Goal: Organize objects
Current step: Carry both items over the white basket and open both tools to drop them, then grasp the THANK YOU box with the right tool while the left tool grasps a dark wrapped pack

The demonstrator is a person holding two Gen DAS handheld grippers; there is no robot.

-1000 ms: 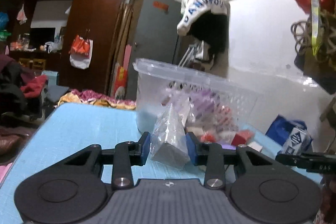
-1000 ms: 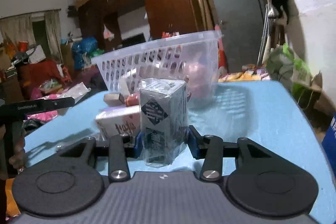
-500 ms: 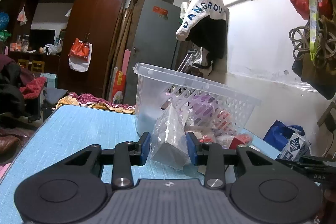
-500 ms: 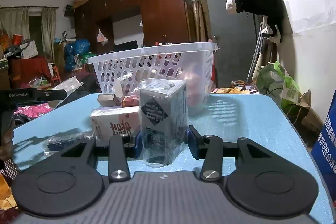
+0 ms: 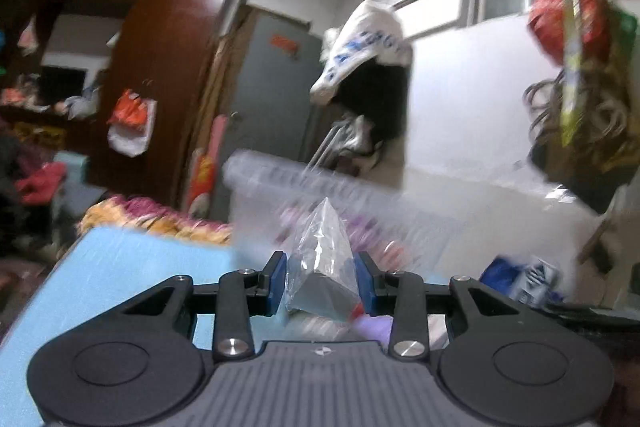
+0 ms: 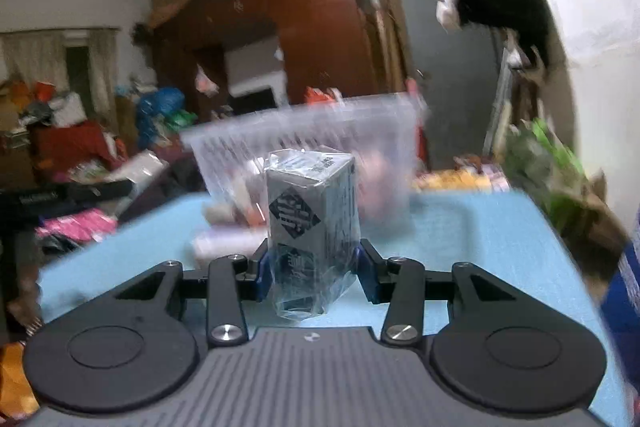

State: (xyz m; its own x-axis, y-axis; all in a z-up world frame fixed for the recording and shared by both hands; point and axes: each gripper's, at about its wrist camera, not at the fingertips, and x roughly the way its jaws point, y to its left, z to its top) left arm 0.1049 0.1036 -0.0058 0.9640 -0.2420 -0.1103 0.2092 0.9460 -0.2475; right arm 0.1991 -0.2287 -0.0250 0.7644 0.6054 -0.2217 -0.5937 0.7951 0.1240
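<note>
My left gripper is shut on a grey box in a clear plastic bag, held above the blue table. My right gripper is shut on a grey box with black diamond marks, wrapped in clear plastic. A white lattice basket with pink and red items inside stands just ahead of both grippers; it also shows in the right wrist view. Both views are blurred by motion.
Small boxes lie on the table by the basket's base. The other gripper's black body shows at the left. A dark wardrobe, a grey door and a white wall lie behind the table.
Both grippers have risen with their boxes still held. The basket now sits lower in both views and the frames have blurred.
</note>
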